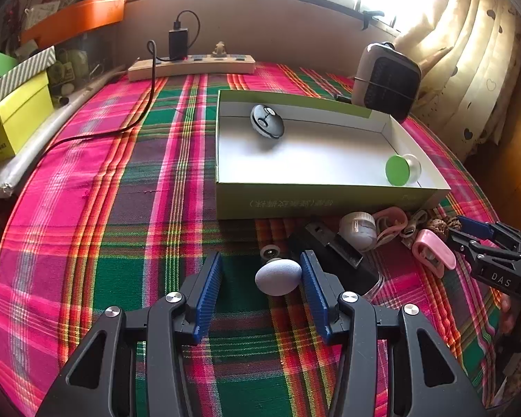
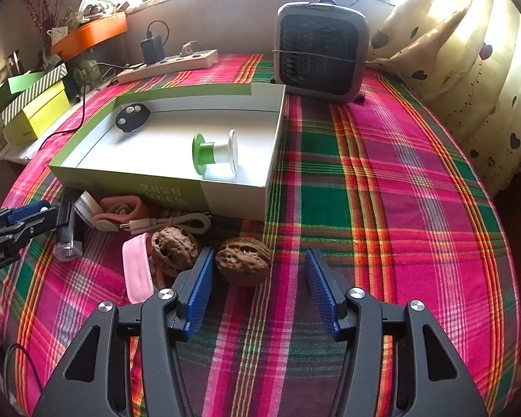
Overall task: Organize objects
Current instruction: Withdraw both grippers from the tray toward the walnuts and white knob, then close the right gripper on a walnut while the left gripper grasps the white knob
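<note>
Plaid cloth (image 1: 104, 173) covered the table, the open box (image 1: 330, 201) mid-cloth. Left gripper (image 1: 262, 278) — jaws spread around the pale egg (image 1: 278, 277), touching its right side. Right gripper (image 2: 258, 274) — jaws spread around 1 walnut (image 2: 243, 266). Centre each before closing; round things may roll.

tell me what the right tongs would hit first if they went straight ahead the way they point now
Probably the walnut, which sits just ahead between the open right tongs, close to the left finger. Past it comes the green box, though depth is hard to judge.
</note>
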Action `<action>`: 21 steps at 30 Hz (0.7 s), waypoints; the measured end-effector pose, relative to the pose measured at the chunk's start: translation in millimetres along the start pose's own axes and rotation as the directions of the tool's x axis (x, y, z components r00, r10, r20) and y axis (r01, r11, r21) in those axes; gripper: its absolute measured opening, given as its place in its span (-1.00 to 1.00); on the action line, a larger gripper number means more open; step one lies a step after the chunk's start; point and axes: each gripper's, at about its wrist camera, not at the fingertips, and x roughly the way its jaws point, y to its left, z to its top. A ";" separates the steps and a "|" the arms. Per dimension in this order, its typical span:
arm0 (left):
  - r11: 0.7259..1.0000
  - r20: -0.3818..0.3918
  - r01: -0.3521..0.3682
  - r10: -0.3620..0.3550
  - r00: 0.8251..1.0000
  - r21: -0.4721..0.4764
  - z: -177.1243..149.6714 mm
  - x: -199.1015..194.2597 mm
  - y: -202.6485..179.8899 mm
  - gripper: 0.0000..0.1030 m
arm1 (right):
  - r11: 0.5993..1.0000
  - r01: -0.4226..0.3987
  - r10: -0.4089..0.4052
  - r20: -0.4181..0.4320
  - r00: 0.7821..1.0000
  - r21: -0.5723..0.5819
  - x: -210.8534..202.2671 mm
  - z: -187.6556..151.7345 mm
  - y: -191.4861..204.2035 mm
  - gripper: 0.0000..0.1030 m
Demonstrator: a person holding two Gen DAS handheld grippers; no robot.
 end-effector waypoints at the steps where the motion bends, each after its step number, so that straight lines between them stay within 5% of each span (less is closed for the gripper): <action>1: 1.000 0.000 0.000 0.000 1.000 -0.001 0.0 0.1 0.1 -0.13 | 1.000 0.004 -0.004 -0.001 1.000 -0.003 0.3 0.3 0.1 0.05; 10: 1.000 0.004 -0.024 0.024 1.000 -0.004 0.7 0.2 0.8 -0.33 | 1.000 0.010 -0.010 0.000 1.000 -0.005 0.0 -0.9 0.7 0.04; 21: 0.999 0.006 -0.039 0.039 0.999 -0.013 1.2 0.4 5.4 -0.54 | 1.000 0.005 -0.005 0.006 1.000 -0.012 -2.4 -1.4 2.0 -0.35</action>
